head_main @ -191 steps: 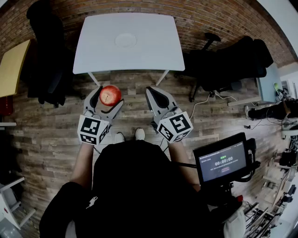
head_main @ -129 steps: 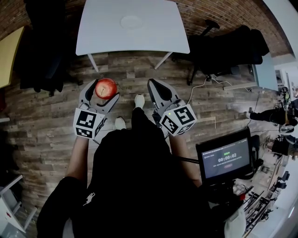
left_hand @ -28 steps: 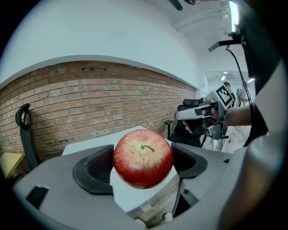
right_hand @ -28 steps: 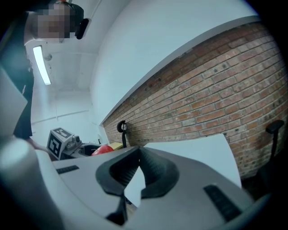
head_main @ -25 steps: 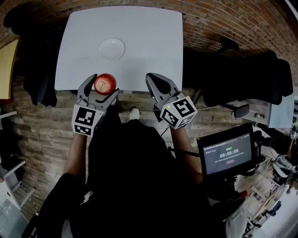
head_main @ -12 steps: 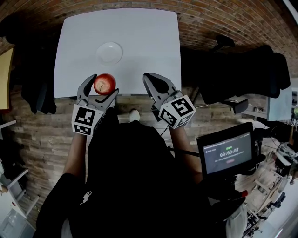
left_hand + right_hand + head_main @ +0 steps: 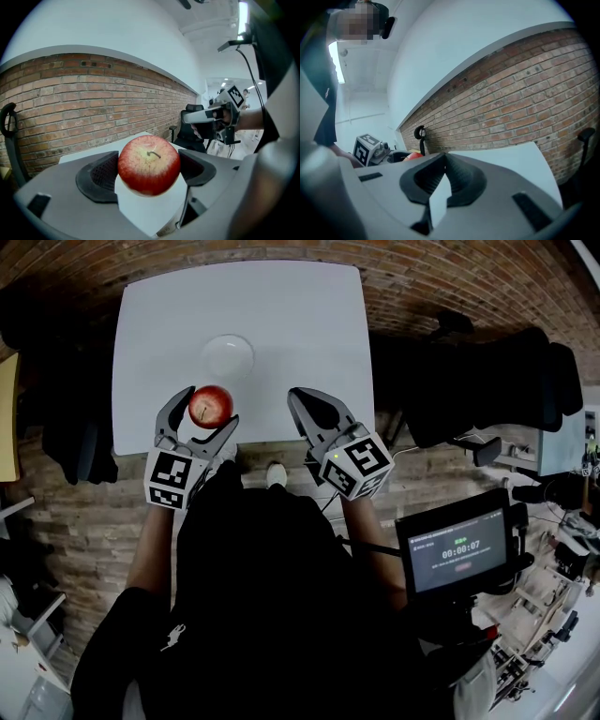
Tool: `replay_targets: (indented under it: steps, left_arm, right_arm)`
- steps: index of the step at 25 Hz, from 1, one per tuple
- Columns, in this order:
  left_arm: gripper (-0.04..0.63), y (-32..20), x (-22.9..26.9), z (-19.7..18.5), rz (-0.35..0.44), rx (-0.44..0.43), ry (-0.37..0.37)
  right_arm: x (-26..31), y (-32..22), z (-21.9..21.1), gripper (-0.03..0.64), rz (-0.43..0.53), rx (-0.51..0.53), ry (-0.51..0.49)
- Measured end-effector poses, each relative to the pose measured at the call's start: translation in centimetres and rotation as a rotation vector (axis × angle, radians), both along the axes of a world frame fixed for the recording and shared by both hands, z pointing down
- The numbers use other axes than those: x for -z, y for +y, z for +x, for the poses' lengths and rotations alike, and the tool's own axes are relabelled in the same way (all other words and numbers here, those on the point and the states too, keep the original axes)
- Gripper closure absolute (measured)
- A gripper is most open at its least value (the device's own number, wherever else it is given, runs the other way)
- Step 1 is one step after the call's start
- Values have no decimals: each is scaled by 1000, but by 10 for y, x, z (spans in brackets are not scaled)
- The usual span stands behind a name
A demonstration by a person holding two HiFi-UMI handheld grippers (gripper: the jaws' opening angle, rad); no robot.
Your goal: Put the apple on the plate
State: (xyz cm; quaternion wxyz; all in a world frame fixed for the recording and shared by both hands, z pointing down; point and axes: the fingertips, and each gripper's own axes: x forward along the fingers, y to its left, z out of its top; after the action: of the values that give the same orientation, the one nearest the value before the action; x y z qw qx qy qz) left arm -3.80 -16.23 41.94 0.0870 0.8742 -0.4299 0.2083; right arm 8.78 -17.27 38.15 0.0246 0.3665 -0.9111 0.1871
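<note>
Apple [image 7: 211,405], in head view, rides in my left gripper [image 7: 207,409], now nearer the plate [image 7: 228,355] on the table [image 7: 309,324] than a second ago, so placing looks close; left gripper view: jaws clamp its sides; right gripper view: my right gripper [image 7: 445,156] is closed, empty.

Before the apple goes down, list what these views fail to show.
- Plate: left gripper view, not seen, the apple fills the middle; right gripper view, not seen.
- Apple's underside: faces away from every camera.
- Monitor small print: head view, too small to read.
</note>
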Motion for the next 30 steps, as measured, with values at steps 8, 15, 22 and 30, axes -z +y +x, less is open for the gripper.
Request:
replay_targets:
  steps: [8, 15, 22, 30]
  left_arm:
    - [192, -38, -18, -19, -30, -63, 2]
    - [193, -66, -34, -26, -66, -83, -1]
    - [192, -86, -62, -26, -101, -151, 10]
    - [192, -101, -94, -27, -119, -200, -40]
  right_arm:
    - [-3, -24, -23, 614, -18, -45, 23]
    - [-3, -37, -30, 614, -42, -88, 45]
    - [-20, -45, -42, 614, -87, -110, 71]
    - [-29, -49, -48, 614, -122, -135, 88]
